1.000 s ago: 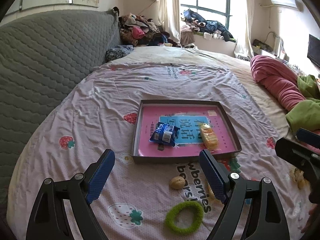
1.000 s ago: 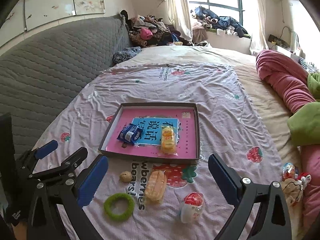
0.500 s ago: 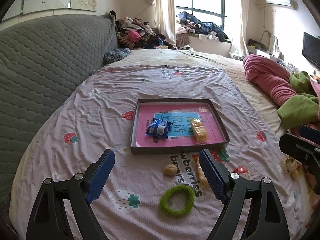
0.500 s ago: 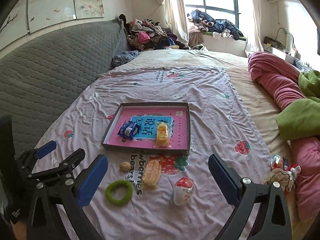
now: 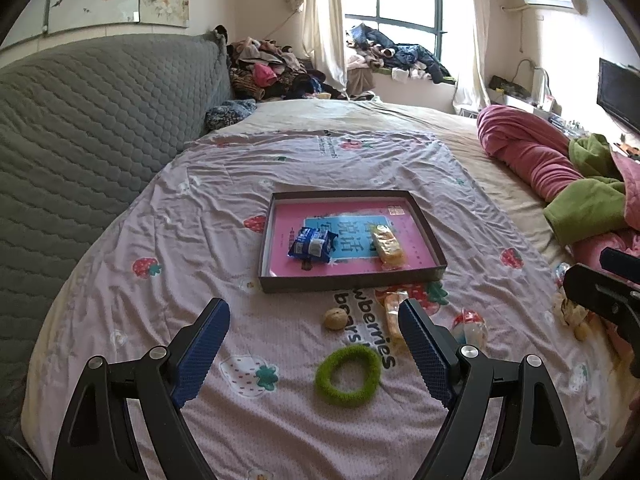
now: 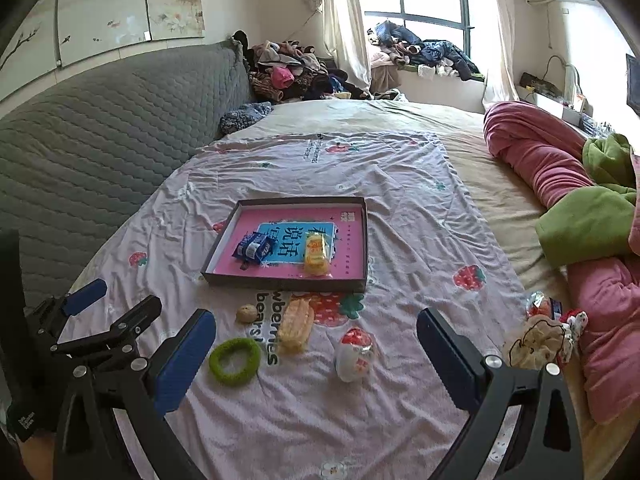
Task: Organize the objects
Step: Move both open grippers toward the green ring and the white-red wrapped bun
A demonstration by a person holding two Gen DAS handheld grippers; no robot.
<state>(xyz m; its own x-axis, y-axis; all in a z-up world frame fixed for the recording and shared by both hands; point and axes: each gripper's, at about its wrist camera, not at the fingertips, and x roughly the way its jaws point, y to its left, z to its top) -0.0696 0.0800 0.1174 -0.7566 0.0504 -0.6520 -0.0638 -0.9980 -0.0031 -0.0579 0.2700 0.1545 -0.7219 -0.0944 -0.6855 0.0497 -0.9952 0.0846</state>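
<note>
Long snack pack (image 5: pixel 391 312): partly hidden behind the right finger in the left wrist view.
Television (image 5: pixel 618 94): cut off by the picture's edge.
Small things beside the pink blanket (image 6: pixel 540 340): too small to be identified.

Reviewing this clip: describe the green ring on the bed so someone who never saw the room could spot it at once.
Find the shallow pink-floored tray on the strawberry-print sheet. Several small items lie loose on the sheet on its near side. The green ring is the fuzzy open loop nearest the cameras, just past the small tan nut and beside the pale yellow snack pack; it is the only green, hollow one.
</note>
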